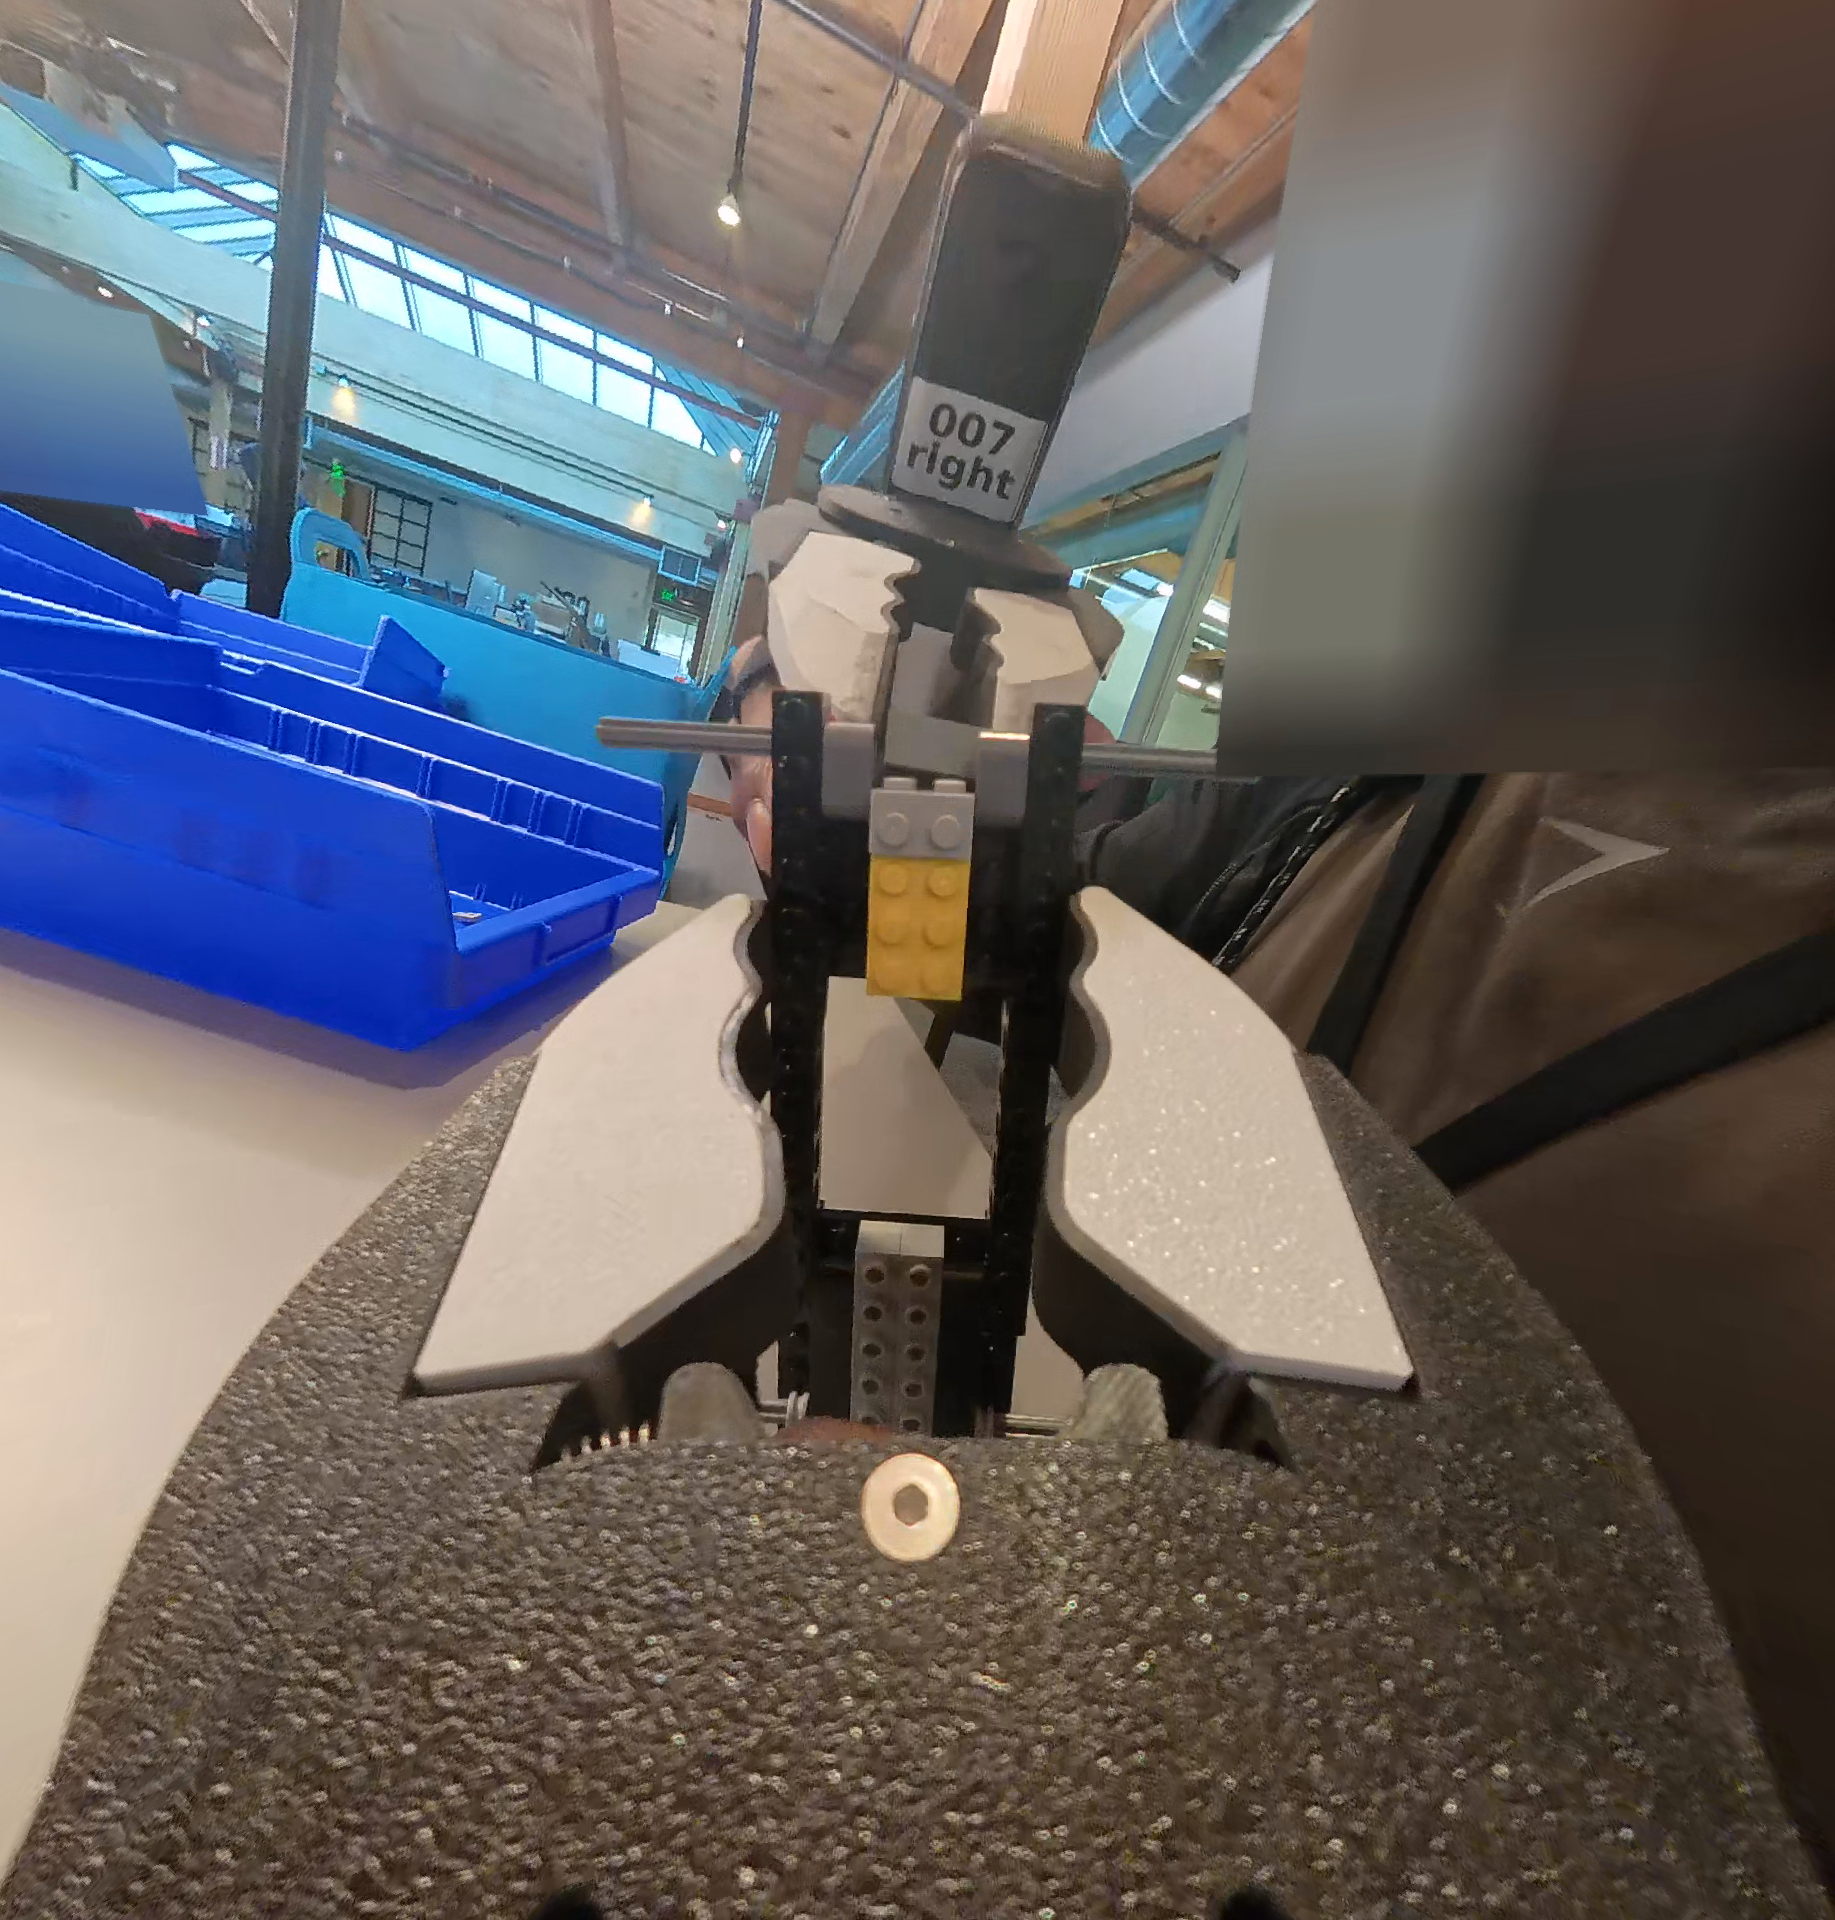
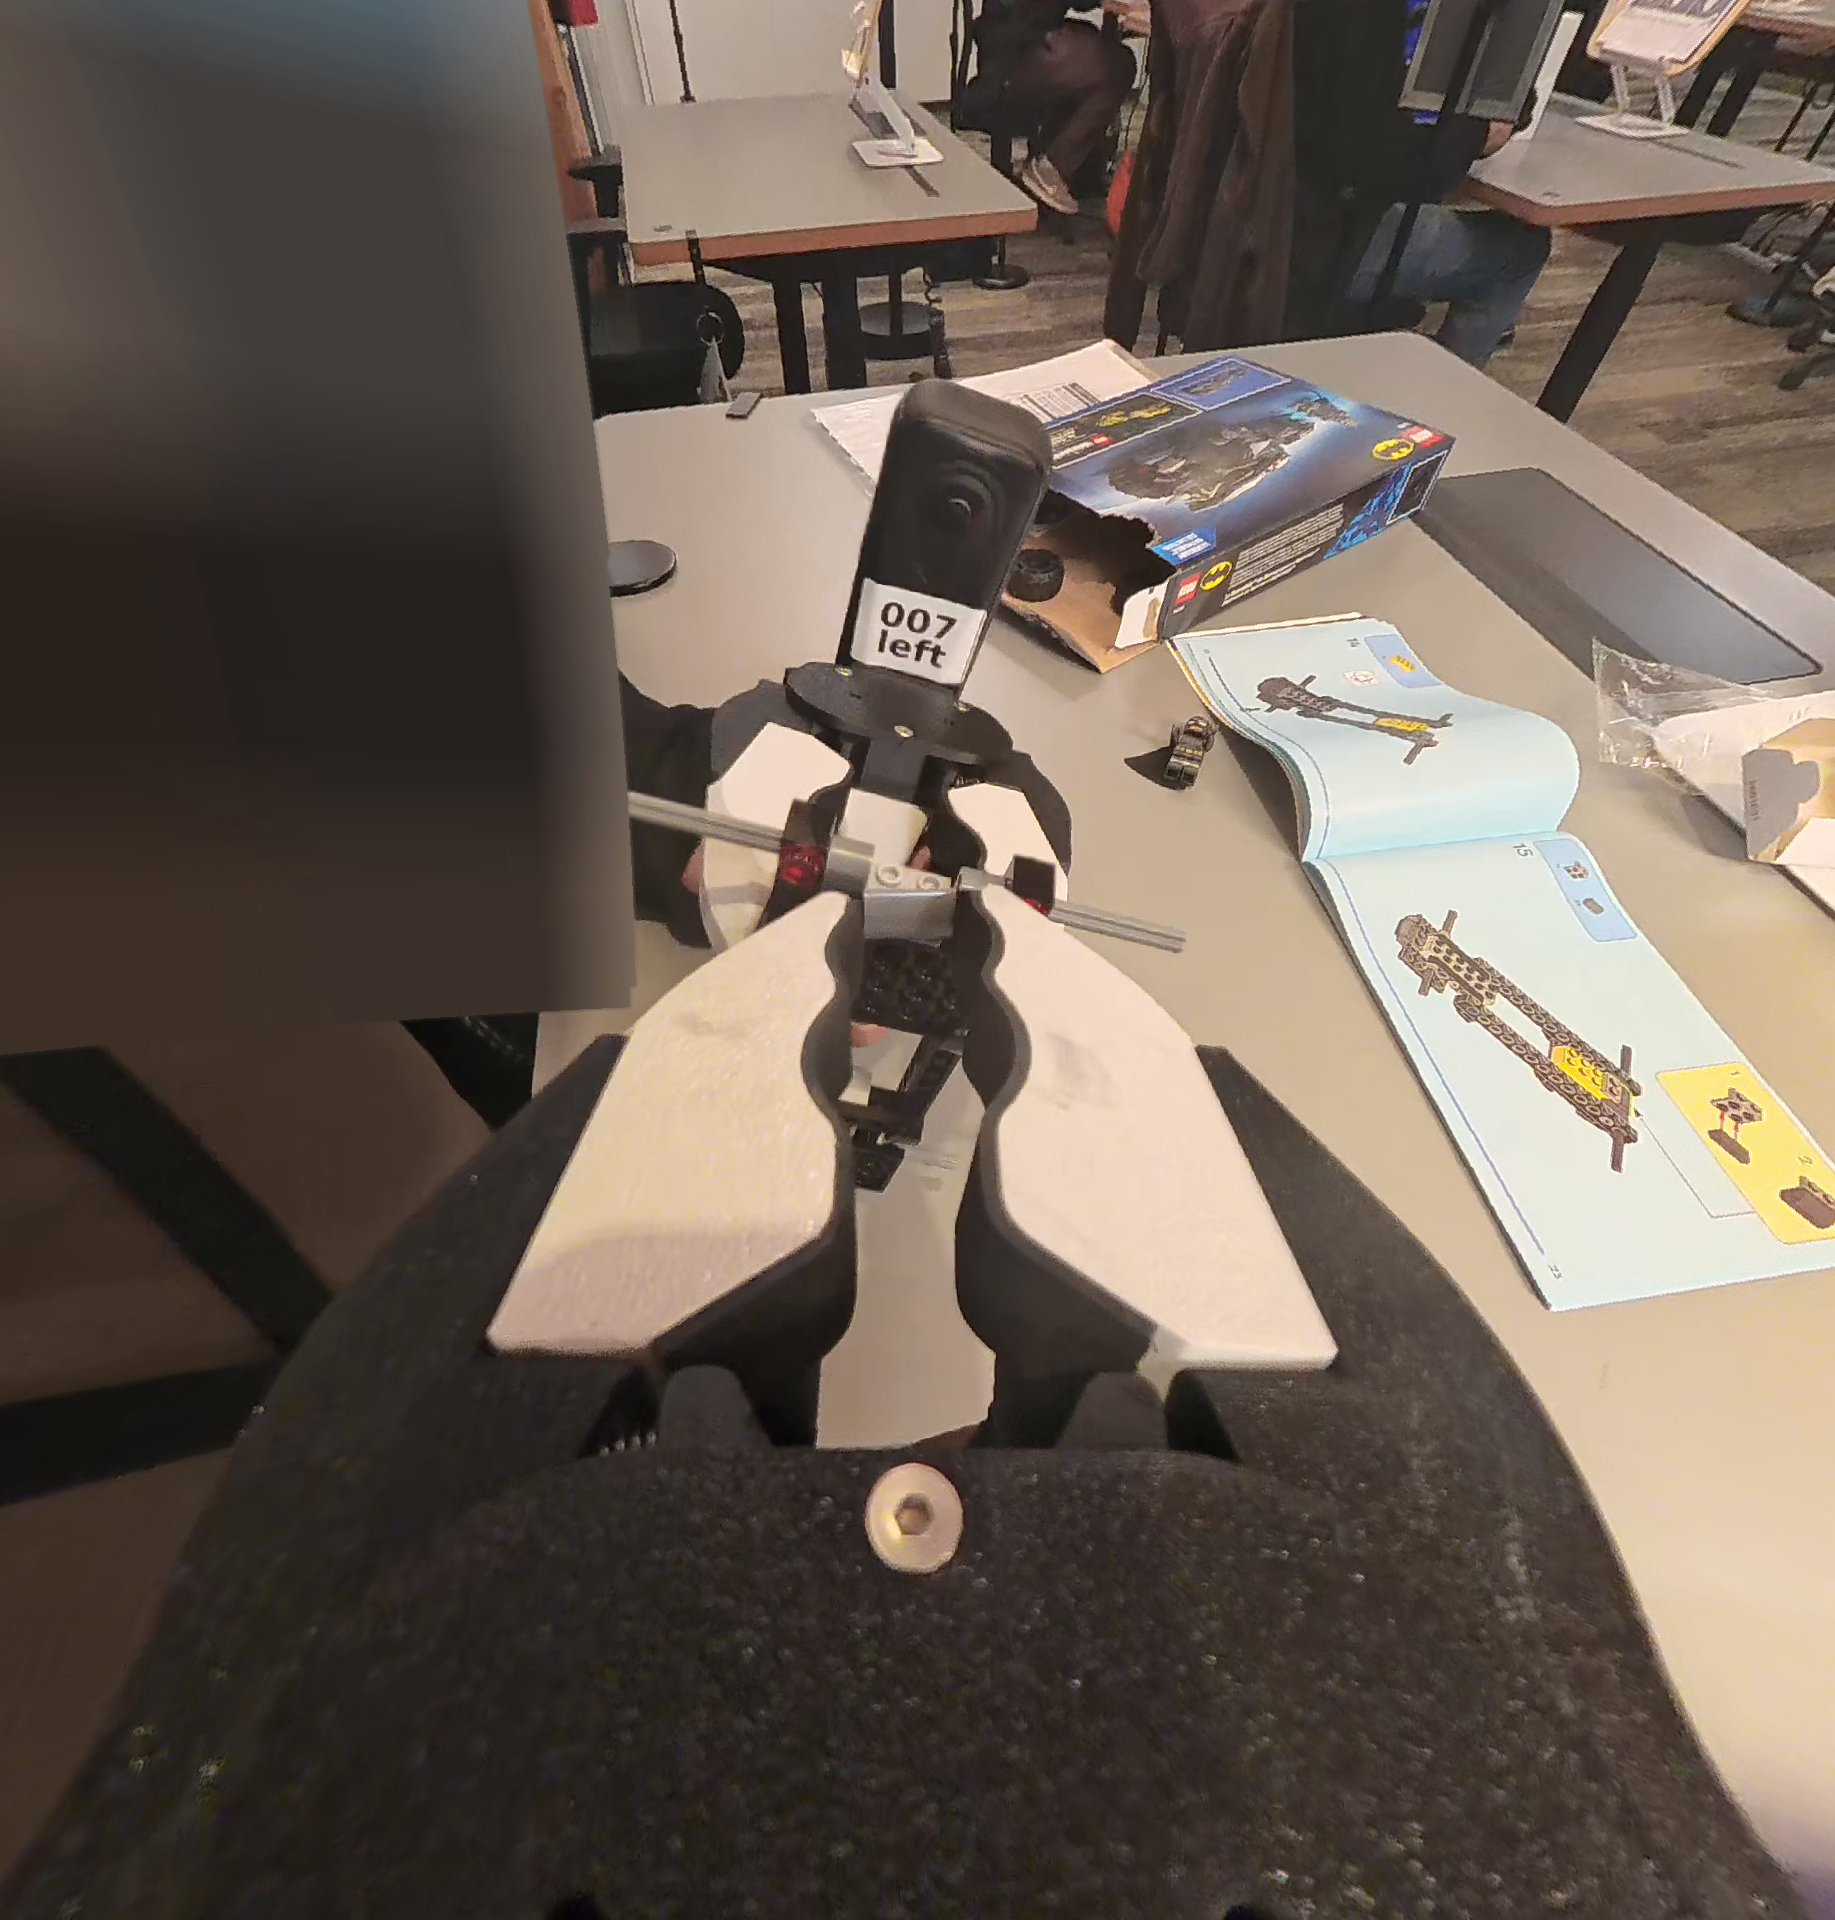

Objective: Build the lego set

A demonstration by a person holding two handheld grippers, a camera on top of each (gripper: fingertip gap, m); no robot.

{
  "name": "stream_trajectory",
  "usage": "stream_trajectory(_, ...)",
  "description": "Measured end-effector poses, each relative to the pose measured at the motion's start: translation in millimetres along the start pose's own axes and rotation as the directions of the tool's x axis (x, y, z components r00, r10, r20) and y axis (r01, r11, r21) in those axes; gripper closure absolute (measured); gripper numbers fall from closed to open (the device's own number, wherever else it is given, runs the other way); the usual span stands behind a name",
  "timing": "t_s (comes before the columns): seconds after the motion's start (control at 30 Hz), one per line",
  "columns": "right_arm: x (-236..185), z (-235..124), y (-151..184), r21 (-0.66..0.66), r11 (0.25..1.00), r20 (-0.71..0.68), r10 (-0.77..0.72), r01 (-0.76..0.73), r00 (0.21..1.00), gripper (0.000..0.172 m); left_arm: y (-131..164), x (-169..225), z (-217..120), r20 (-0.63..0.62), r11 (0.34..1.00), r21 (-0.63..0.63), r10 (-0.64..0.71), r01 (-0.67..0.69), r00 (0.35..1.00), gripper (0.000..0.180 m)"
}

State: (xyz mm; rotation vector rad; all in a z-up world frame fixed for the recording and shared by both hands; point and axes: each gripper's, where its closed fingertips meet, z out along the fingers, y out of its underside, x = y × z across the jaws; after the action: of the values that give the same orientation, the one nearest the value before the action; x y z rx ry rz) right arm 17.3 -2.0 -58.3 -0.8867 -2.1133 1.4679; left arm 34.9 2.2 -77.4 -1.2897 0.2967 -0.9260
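Observation:
My left gripper (image 1: 918, 935) is shut on a black brick frame (image 1: 793, 987); its white pads press on the frame's two long black beams from outside. The frame carries a yellow plate (image 1: 918, 930), a grey plate (image 1: 921, 821) and a grey axle (image 1: 684, 734) across its far end. My right gripper (image 2: 908, 925) is shut on the grey brick part (image 2: 905, 912) at that axle (image 2: 705, 821), and it shows beyond the frame in the left wrist view (image 1: 923, 644). The left gripper (image 2: 871, 810) faces it in the right wrist view. Both hold the frame above the grey table (image 2: 1308, 1558).
Blue bins (image 1: 269, 779) stand at the left on the table. An open instruction booklet (image 2: 1464, 935), a dark blue toy box (image 2: 1256, 499), a small black figure (image 2: 1193, 748) and a plastic bag (image 2: 1671, 707) lie at the right. A person's brown clothing (image 1: 1619, 1143) is close by. The tips of both grippers are at nearly the same place.

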Motion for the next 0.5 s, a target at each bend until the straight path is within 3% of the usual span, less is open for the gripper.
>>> stream_trajectory(0.5, 3.6, 2.6, -3.1, 0.017, 1.0, -0.036, -0.008, 0.009, 0.999, 0.154, -4.2, -0.2, -2.9, -0.011, 0.999, 0.032, -0.02, 0.02, 1.0, 0.127)
